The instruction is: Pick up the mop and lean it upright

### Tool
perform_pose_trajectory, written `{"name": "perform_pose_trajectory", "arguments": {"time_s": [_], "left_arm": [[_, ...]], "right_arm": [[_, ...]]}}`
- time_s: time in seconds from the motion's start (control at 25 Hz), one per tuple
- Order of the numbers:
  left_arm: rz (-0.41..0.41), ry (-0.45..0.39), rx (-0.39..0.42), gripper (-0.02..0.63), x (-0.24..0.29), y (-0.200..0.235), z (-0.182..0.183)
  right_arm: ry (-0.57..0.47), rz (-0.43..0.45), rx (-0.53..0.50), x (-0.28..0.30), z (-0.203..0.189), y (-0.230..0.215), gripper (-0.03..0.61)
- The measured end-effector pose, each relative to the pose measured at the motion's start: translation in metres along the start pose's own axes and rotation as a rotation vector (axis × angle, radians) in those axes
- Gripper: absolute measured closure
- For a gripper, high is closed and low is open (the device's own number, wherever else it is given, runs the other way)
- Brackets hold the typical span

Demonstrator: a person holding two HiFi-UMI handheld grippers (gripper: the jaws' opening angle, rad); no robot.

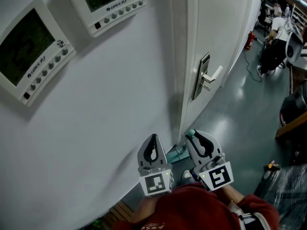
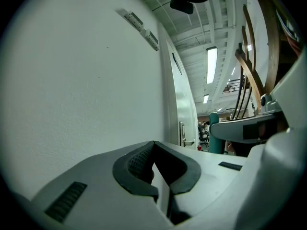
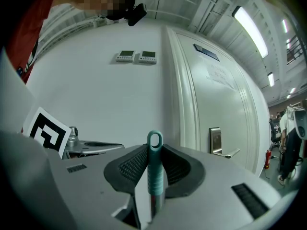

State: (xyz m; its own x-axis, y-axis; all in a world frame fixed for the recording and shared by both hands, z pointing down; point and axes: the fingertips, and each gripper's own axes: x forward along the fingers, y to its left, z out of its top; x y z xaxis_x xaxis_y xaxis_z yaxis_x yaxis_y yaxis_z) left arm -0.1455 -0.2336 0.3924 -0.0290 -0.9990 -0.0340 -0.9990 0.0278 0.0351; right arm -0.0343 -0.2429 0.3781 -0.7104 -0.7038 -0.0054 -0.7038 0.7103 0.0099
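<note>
Wall [image 1: 96, 104], white and smooth, fills most of the head view, and two pale plastic control panels [image 1: 29, 56] [image 1: 108, 4] with dark screens and rows of small round buttons hang on its upper part. At the wall's right edge runs a white moulded door frame [image 1: 180, 56], and beside it is a white door [image 1: 225, 42] with a metal plate and a lever handle [image 1: 209, 78] close to its frame-side edge. The floor [image 1: 240, 128] is grey-green and shiny. Far along it, at the foot of the wall, stands a red fire extinguisher [image 1: 249, 40]. Wooden slats [image 1: 115, 212] show at the wall's lower edge.

The right gripper [image 3: 154, 151] has its dark ribbed pads closed on the mop handle [image 3: 154, 169], which stands upright between them, in front of the door frame. The handle end is teal, grooved and round, with an oval hanging loop on top that rises above the pads. Below the pads a shiny metal shaft goes down out of sight. A pale green piece [image 1: 178, 153] lies on the floor at the foot of the frame. I cannot tell if it is the mop head.

The left gripper [image 2: 153, 145] is just beside the right one, nearer to the wall. Its pads meet at the tips with nothing between them. Nothing stands between the handle and the frame.
</note>
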Motion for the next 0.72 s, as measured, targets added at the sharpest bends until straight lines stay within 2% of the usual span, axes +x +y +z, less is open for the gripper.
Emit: {"name": "perform_pose_trajectory", "arguments": {"time_s": [0.08, 0.72], "left_arm": [[0.007, -0.001, 0.001, 0.601, -0.0007, 0.0023, 0.0008], [0.019, -0.028, 0.003, 0.601, -0.0011, 0.0075, 0.0045]], "right_arm": [[-0.032, 0.0, 0.007, 0.0017, 0.0043, 0.0002, 0.474], [0.007, 0.01, -0.008, 0.0037, 0.0054, 0.0013, 0.474]]}}
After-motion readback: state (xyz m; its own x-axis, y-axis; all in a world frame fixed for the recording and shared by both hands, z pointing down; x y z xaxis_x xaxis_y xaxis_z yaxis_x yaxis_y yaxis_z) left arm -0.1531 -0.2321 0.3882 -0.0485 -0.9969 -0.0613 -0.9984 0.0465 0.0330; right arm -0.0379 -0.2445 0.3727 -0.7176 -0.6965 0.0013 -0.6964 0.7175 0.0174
